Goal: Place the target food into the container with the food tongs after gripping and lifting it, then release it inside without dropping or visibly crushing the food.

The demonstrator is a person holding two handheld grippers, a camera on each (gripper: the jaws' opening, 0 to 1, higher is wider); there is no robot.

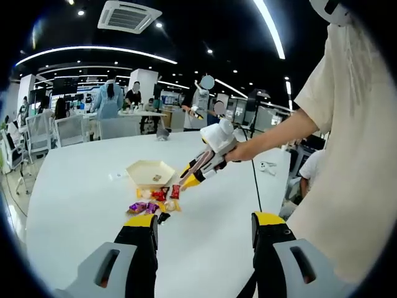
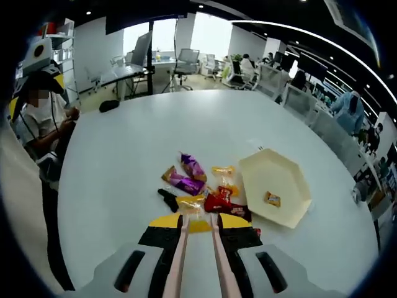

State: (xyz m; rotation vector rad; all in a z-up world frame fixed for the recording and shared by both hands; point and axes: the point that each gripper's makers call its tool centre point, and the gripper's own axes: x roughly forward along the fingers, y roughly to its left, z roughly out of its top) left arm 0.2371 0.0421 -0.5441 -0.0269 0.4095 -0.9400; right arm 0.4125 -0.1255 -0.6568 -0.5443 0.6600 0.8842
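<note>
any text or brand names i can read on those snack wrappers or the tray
None can be read.
Snack wrappers: purple, red, yellow and orange packets, print too small and blurred.
Cream hexagonal tray: no marking visible; the packet in the tray is too small to read.

Left gripper view: looks level across white surface, set back from candy pile. Right gripper view: looks steeply down, close above pile. Shared region: pile, cream hexagonal tray, surrounding surface.
</note>
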